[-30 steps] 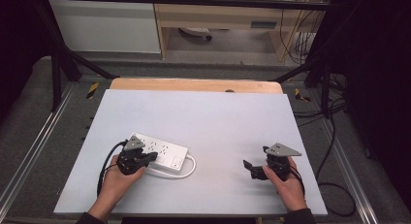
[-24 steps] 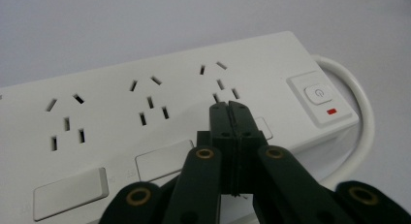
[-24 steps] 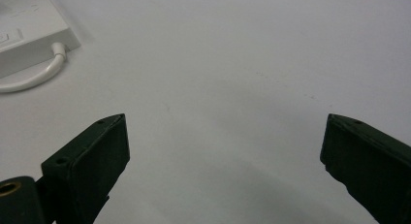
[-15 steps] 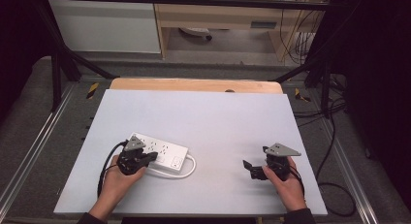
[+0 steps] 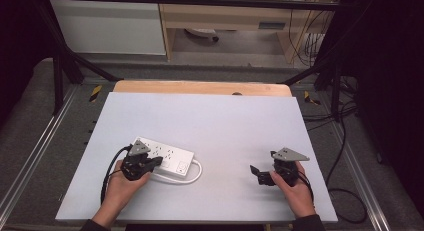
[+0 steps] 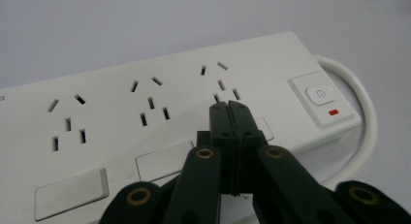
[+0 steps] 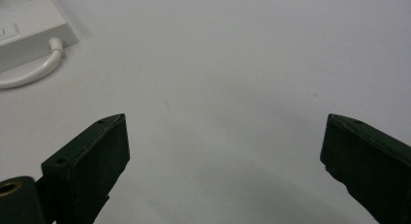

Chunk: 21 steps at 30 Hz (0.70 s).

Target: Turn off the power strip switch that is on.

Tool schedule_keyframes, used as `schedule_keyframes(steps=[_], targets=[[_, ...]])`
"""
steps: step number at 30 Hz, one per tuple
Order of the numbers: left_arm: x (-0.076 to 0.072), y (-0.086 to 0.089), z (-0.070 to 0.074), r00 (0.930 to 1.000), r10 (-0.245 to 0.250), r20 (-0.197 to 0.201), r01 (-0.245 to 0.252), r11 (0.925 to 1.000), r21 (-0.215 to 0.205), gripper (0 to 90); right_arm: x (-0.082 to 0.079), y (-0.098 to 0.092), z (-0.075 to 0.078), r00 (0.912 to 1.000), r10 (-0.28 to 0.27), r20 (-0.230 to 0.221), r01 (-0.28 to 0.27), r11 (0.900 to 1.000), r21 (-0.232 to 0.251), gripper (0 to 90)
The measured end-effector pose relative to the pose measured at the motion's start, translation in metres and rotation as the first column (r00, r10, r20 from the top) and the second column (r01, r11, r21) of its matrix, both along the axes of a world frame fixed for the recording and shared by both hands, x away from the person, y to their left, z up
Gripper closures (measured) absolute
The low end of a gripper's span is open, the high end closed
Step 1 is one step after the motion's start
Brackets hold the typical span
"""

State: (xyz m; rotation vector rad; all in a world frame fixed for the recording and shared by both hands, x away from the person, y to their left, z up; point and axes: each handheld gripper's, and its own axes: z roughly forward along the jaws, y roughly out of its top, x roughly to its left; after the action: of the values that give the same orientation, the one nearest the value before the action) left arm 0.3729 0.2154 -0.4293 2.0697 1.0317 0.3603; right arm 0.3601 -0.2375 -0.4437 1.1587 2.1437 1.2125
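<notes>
A white power strip (image 5: 167,159) lies on the pale table top (image 5: 210,126) at the front left, its white cable (image 5: 192,174) looping off the right end. My left gripper (image 5: 152,162) is shut, with its tips over the strip's near side. In the left gripper view the closed tips (image 6: 229,107) sit just below the third socket of the power strip (image 6: 145,112), left of the power button (image 6: 320,94). My right gripper (image 5: 254,174) rests at the front right, open and holding nothing. In the right gripper view its fingers (image 7: 104,144) stand wide apart over bare table, with the strip's end (image 7: 29,25) at the top left.
A wooden board edge (image 5: 200,87) runs along the table's far side. Black frame rails (image 5: 60,76) and loose cables (image 5: 345,116) flank the table on the floor. A white cabinet (image 5: 107,28) and a shelf unit stand beyond it.
</notes>
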Motion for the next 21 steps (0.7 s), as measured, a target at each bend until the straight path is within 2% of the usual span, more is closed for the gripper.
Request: schedule_keyframes(steps=[21], targets=[[0.0010, 0.0006, -0.0006, 1.0000, 0.002, -0.005, -0.002, 0.9999, -0.011, 89.8, 0.0002, -0.0006, -0.0001, 1.0000, -0.001, 0.001, 0.001, 1.000, 0.000, 4.1]])
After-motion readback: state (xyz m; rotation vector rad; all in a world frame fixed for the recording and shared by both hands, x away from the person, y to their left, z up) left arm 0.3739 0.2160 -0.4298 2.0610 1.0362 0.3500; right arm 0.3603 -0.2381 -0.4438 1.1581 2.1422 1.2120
